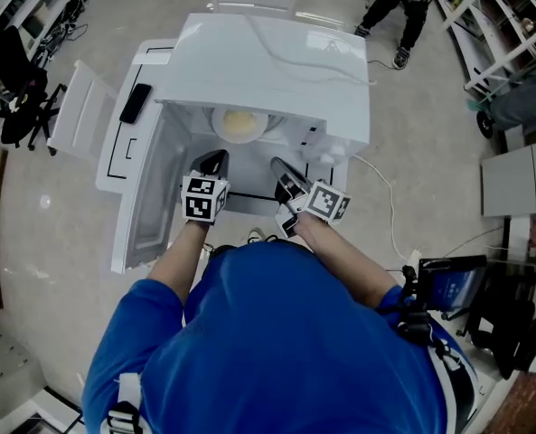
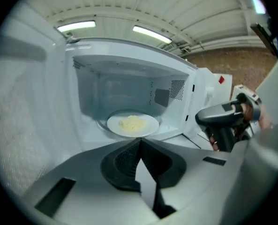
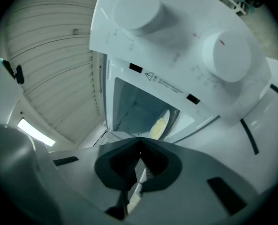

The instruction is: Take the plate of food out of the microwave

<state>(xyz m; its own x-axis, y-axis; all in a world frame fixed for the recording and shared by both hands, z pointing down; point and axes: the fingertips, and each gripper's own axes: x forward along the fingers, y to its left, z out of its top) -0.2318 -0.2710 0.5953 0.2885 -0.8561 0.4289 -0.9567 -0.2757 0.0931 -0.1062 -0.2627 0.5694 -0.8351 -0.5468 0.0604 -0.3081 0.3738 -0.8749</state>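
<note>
The white microwave [image 1: 277, 70] stands with its door swung open to the left. Inside, on the glass turntable, sits a white plate of pale yellow food [image 1: 240, 125], also clear in the left gripper view as the plate [image 2: 132, 124]. My left gripper [image 1: 215, 159] is shut and empty, hovering just in front of the cavity, short of the plate. Beside it my right gripper [image 1: 280, 166] is shut and empty too, rolled sideways before the control panel. In the right gripper view the plate [image 3: 159, 124] shows edge-on past the shut jaws. The right gripper [image 2: 222, 119] shows in the left gripper view.
The open door [image 1: 148, 197] hangs at the left of the cavity. Two round knobs [image 3: 225, 54] sit on the panel at the cavity's right. A black flat device [image 1: 135, 103] lies on the white stand. A white cable [image 1: 387, 197] trails right; a person [image 1: 401, 3] stands far back.
</note>
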